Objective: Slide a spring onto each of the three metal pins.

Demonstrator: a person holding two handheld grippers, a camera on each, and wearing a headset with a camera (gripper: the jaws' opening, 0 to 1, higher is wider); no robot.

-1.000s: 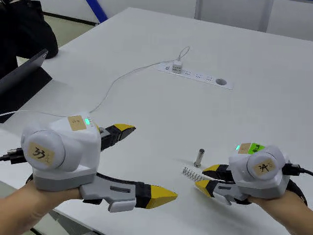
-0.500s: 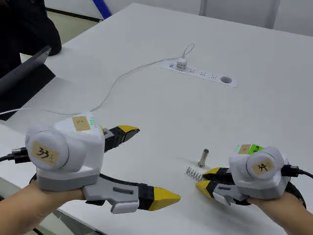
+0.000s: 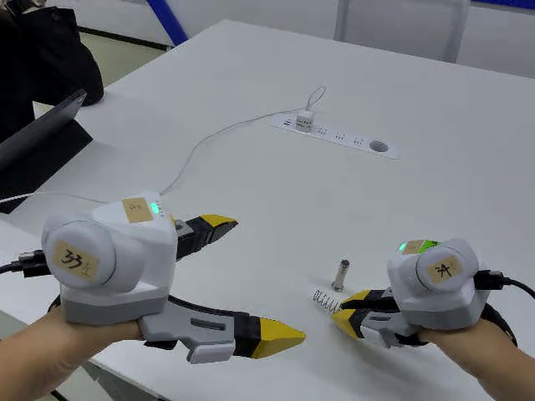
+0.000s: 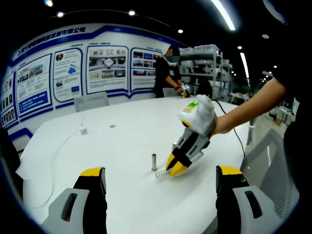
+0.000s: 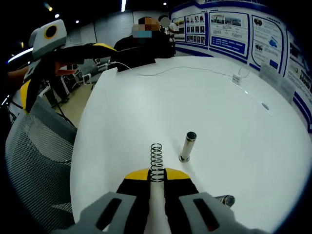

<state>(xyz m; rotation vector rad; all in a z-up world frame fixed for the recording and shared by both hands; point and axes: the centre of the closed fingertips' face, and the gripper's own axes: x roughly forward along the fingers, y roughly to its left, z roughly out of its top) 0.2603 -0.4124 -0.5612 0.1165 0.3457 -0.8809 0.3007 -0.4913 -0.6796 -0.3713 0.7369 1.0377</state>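
Little has changed since a second ago: the whole head view has shifted slightly with the camera, while the spring (image 3: 326,299) stays clamped at one end between the closed fingers (image 5: 139,176) of the right gripper (image 3: 343,311). It stays just beside the pin (image 3: 341,274), not touching it. The left gripper (image 3: 261,279) remains over the near left part of the desk (image 3: 276,167), and its fingers (image 3: 272,334) are still spread wide with nothing between them.

The spring lies almost level, low over the desk, and it is unclear whether it touches the surface. Its long axis runs straight out from the right fingertips, and its free end points toward the left gripper along the near edge of the desk. The pin stands upright close to that near edge, just past the spring on the far side, with its long axis vertical.

The spring is a thin coil of silvery wire with evenly spaced turns. The pin is a short, dull grey metal cylinder, and the right gripper view shows a dark hollow at its top. Both grippers have white and grey plastic bodies and black fingers capped in yellow. The desk is smooth, matte white. Farther toward the middle of the desk lies a flat white power strip (image 3: 334,134), from which a thin white cable (image 3: 209,138) curves toward the left edge.
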